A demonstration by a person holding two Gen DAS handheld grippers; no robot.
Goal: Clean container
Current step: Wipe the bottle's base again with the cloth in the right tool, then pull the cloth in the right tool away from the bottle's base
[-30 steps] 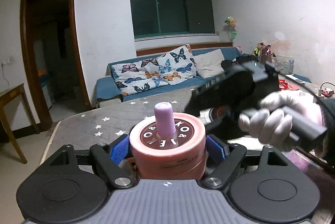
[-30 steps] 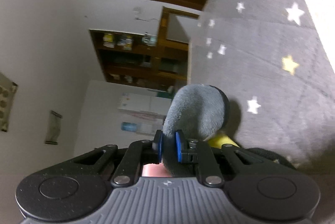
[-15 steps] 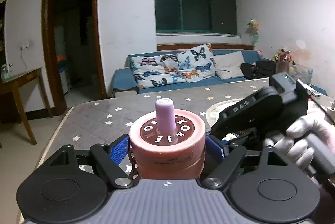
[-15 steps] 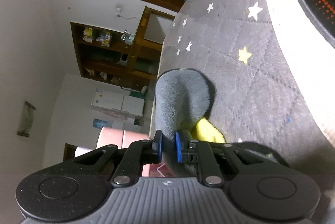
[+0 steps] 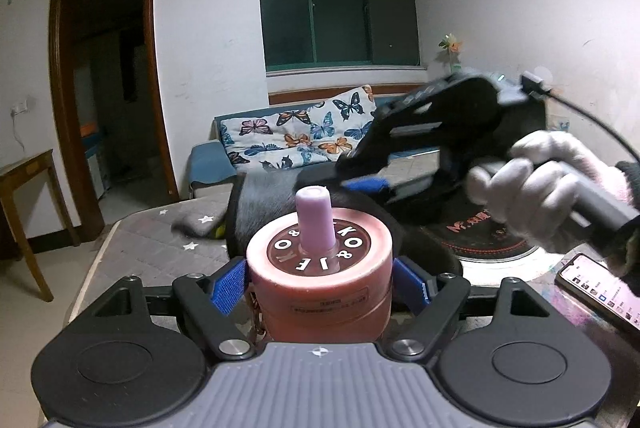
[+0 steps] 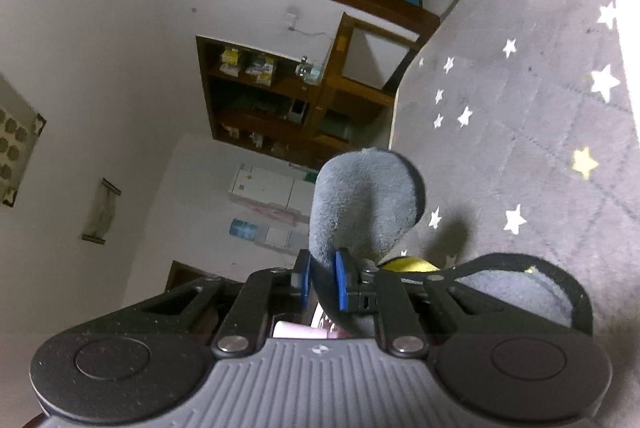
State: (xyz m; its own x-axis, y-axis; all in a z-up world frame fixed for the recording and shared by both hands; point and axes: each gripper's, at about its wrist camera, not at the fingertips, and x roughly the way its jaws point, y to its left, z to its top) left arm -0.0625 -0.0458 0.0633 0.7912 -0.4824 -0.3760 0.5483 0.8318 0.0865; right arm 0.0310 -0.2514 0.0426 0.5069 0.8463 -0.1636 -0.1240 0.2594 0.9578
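Observation:
A pink container [image 5: 320, 308] with a brown lettered lid and a lilac spout [image 5: 315, 220] stands upright between the blue pads of my left gripper [image 5: 318, 286], which is shut on its sides. My right gripper [image 5: 366, 184], in a gloved hand [image 5: 532, 188], reaches in from the right, just above and behind the lid. It is shut on a grey cloth [image 5: 264, 204] that hangs against the container's far side. The right wrist view is rolled sideways. It shows that gripper [image 6: 322, 278] pinching the grey cloth [image 6: 364, 204], with the container's top [image 6: 296, 330] under the fingers.
The table has a grey, star-printed cover [image 5: 160, 256]. On it are a round black mat [image 5: 488, 232] at the right, a lit phone [image 5: 596, 284] at the near right, and a small grey and yellow bundle [image 5: 196, 224]. Beyond stand a sofa [image 5: 296, 140] and a wooden side table [image 5: 24, 180].
My right gripper has risen with the cloth and swung left, from beside the container to over its lid. The left gripper keeps the same hold on the container.

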